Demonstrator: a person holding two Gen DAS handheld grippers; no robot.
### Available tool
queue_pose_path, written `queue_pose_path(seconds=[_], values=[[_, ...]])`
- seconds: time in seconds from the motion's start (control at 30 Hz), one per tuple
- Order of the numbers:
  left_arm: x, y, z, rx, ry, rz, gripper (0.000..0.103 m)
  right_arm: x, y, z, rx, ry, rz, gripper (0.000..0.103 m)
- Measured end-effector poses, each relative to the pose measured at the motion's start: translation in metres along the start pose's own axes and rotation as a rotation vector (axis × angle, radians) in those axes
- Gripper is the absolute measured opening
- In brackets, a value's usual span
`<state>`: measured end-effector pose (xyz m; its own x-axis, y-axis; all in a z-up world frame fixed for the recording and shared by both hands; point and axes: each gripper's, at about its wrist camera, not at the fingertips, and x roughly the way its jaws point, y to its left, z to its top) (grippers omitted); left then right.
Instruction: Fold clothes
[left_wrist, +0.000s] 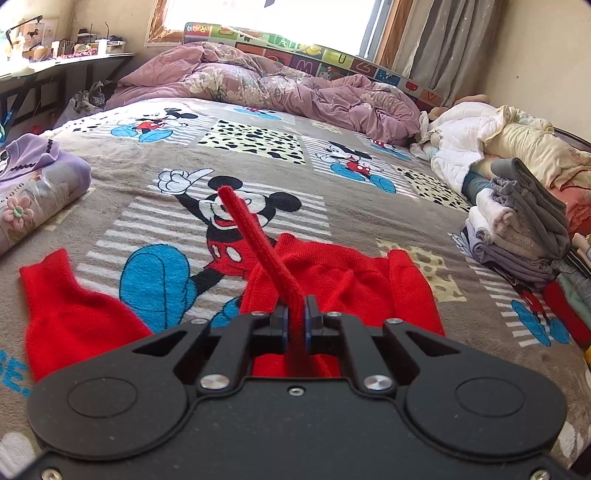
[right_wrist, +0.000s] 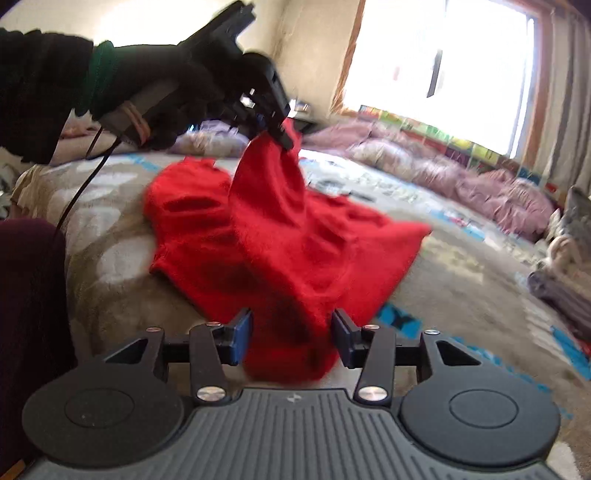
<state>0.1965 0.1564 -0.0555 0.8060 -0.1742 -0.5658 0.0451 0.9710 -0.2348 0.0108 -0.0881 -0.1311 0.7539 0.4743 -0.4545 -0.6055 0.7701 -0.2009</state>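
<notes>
Red knit fills both of my views: the red sweater (right_wrist: 280, 236) lies part spread, part lifted on the bed (left_wrist: 332, 206), over a grey cartoon-mouse blanket (left_wrist: 258, 155).

My left fingers (left_wrist: 296, 314) are clamped together on a narrow ridge of the knit, which stands up from them as a ribbed, rope-like fold pointing away toward the headboard. From the right wrist view, that same left gripper sits high above the bed in my gloved left hand (right_wrist: 173, 92), and the cloth hangs from it in a cone down to the blanket.

My right fingers (right_wrist: 291, 339) stand wide apart, low near the bed, with a hanging lobe of the sweater lying between them; they look close to the cloth on either side but not pressed on it.

So the relation that matters: the sweater lies straight ahead of and between my right fingers, while my left holds the raised point above and beyond. The right is nearer to the low edge. A sleeve (left_wrist: 70, 306) trails out to the left, flat, its cuff pointing away from me.

The knit is soft, fuzzy and limp; I judge it will sag and stretch rather than hold a crease. A stack of folded clothes (left_wrist: 517, 229) sits at the right side of the bed.
</notes>
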Motion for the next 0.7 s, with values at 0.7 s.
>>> queue_pose_path(seconds=[0.7], values=[[0.063,-0.038,0.030,-0.049,0.119,-0.114,0.031,0.021,-0.014,0.011,0.085,-0.023,0.008,0.060]])
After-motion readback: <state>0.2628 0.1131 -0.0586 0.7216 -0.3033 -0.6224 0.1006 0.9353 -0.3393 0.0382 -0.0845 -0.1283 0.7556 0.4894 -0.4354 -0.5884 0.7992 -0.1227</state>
